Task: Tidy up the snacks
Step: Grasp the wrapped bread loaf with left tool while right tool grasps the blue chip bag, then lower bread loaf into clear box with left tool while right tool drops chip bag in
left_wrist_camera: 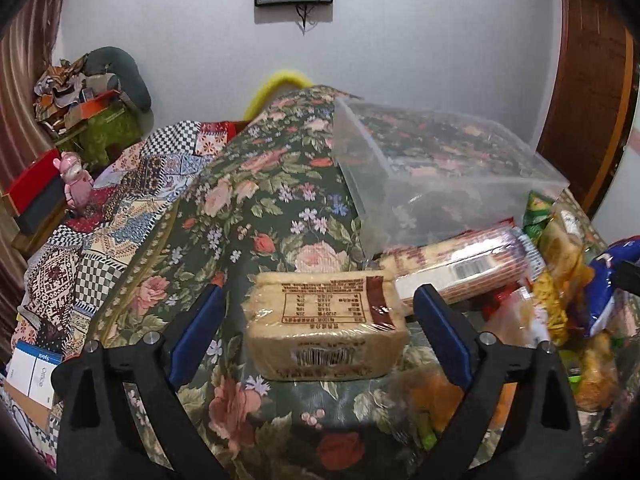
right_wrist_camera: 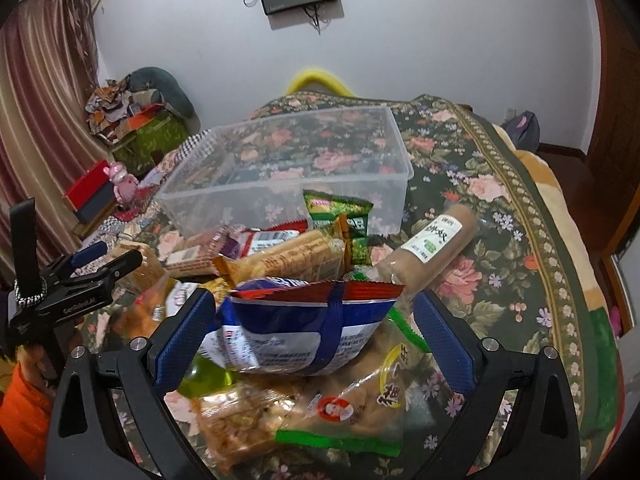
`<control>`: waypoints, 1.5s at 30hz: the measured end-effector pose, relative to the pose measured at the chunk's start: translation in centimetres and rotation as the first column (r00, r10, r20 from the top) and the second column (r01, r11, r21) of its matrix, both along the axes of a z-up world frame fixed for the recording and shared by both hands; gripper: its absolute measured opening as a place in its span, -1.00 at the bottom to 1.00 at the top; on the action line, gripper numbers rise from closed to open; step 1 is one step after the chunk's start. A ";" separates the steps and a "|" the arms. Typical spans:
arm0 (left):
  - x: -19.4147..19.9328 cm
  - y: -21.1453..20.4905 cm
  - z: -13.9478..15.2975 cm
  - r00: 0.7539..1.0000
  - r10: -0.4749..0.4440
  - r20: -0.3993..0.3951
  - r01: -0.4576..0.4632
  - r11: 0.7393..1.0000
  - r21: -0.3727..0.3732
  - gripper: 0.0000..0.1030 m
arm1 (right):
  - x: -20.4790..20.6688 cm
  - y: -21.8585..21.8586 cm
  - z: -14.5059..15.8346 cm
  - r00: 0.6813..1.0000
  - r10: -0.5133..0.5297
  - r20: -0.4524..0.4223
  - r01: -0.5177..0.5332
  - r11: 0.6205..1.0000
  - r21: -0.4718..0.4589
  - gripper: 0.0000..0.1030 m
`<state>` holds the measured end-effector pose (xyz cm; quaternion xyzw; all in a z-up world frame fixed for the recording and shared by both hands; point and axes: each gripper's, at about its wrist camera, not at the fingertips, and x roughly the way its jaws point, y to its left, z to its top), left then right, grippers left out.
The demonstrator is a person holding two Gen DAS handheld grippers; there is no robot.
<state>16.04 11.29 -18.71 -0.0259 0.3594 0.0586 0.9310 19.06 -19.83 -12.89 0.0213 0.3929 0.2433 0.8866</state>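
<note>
My left gripper [left_wrist_camera: 320, 324] is open with its blue pads on either side of a tan wrapped biscuit block [left_wrist_camera: 326, 326] lying on the floral cloth; neither pad touches it. A long biscuit pack [left_wrist_camera: 460, 268] lies behind it. My right gripper [right_wrist_camera: 314, 332] is open around a blue and white snack bag [right_wrist_camera: 304, 328] on top of the snack pile; contact is unclear. The clear plastic bin [right_wrist_camera: 288, 168] stands empty behind the pile and shows in the left wrist view [left_wrist_camera: 448, 176]. The left gripper shows at the left of the right wrist view [right_wrist_camera: 104, 260].
A brown wrapped roll [right_wrist_camera: 432, 244] lies right of the pile. Green packets [right_wrist_camera: 340, 216] lean against the bin's front wall. A cracker bag with a green strip [right_wrist_camera: 344, 412] lies near me. The floral cloth [right_wrist_camera: 500, 200] ends at the right; a patchwork cover [left_wrist_camera: 120, 216] lies left.
</note>
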 end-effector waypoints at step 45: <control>2.8 -6.1 12.3 0.970 -0.124 0.208 0.122 0.992 0.021 0.62 | 4.1 -1.0 9.4 0.959 -0.056 0.277 0.044 0.998 0.049 -0.08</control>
